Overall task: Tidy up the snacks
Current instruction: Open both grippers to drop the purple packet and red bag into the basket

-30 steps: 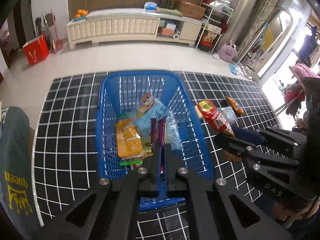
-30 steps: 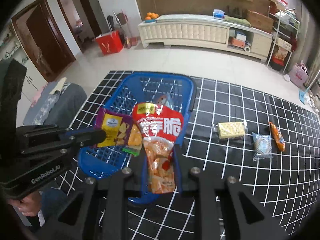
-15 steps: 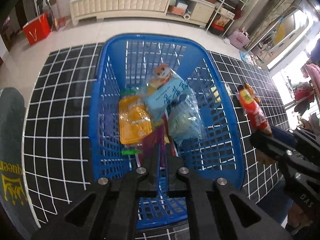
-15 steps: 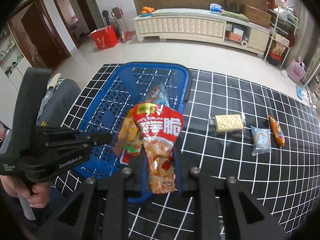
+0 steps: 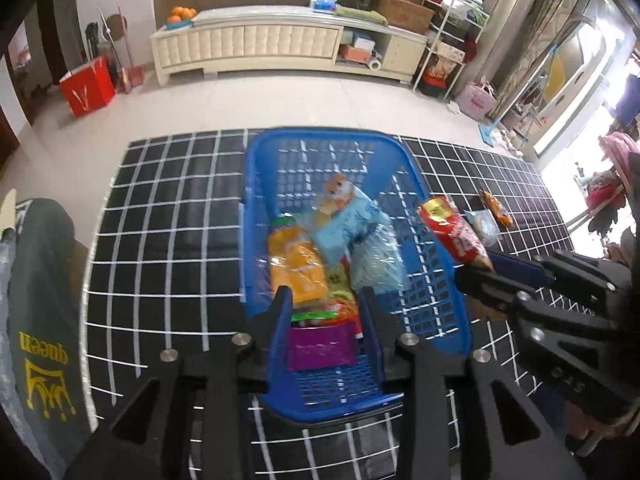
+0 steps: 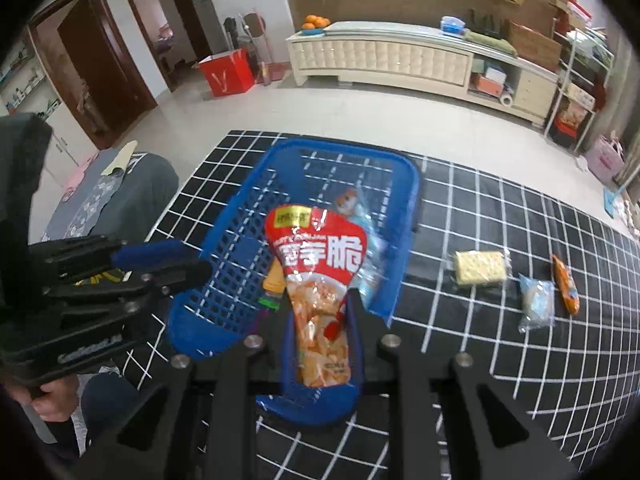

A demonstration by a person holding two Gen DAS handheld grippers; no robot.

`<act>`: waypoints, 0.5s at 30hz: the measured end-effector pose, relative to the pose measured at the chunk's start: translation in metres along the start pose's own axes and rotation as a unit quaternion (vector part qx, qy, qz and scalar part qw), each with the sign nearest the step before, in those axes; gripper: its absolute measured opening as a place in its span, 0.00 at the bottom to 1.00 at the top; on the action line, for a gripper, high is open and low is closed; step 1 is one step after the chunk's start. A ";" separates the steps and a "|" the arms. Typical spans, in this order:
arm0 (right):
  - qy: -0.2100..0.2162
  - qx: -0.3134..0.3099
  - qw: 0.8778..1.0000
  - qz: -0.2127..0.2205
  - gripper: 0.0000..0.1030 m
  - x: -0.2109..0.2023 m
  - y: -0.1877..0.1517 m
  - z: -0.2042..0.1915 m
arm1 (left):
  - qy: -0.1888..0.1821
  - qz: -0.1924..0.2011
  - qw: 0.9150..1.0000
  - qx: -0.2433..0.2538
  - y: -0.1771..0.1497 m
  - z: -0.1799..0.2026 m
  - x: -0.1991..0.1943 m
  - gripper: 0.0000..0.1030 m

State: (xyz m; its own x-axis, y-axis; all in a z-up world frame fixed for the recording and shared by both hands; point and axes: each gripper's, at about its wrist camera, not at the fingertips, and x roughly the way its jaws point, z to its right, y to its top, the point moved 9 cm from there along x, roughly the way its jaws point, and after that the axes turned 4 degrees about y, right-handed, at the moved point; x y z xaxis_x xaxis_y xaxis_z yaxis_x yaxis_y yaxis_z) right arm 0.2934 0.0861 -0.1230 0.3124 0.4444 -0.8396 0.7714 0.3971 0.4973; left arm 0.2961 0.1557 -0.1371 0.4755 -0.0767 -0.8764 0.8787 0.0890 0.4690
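A blue basket [image 5: 256, 240] [image 6: 240, 232] stands on the black grid mat [image 5: 160, 240] and holds several snack packs. My left gripper [image 5: 324, 304] is open above its near end; a purple pack [image 5: 322, 346] lies in the basket between the fingers. My right gripper [image 6: 318, 308] is shut on a red chip bag [image 6: 320, 264], held over the basket's near right edge. The bag also shows in the left wrist view [image 5: 454, 232]. A cracker pack [image 6: 480, 267], a clear blue pack [image 6: 537, 302] and an orange pack [image 6: 565, 284] lie on the mat to the right.
A grey cushion [image 5: 36, 320] sits at the mat's left edge. A white low cabinet [image 5: 280, 46] stands across the tiled floor, with a red box [image 5: 88, 86] to its left and shelves [image 5: 448, 48] to its right.
My left gripper has opened, let the purple pack drop into the basket, and drawn back up. My right gripper still holds the red chip bag, now closer over the basket.
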 end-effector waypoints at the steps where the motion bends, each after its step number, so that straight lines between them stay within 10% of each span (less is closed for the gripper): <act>1: 0.001 -0.003 1.000 -0.003 0.26 0.005 0.002 -0.003 | 0.006 0.003 1.000 -0.003 0.001 -0.008 -0.002 0.31; 15: -0.021 -0.025 0.996 -0.077 0.27 0.104 0.016 -0.025 | 0.031 -0.012 0.998 -0.046 -0.001 -0.082 0.034 0.39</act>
State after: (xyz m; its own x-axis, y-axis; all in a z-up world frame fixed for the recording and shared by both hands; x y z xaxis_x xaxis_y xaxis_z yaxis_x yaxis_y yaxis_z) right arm 0.3244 0.1583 -0.1969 0.2164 0.3412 -0.9147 0.7839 0.4978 0.3711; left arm 0.3083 0.2344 -0.1767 0.4481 -0.0194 -0.8937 0.8810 0.1795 0.4378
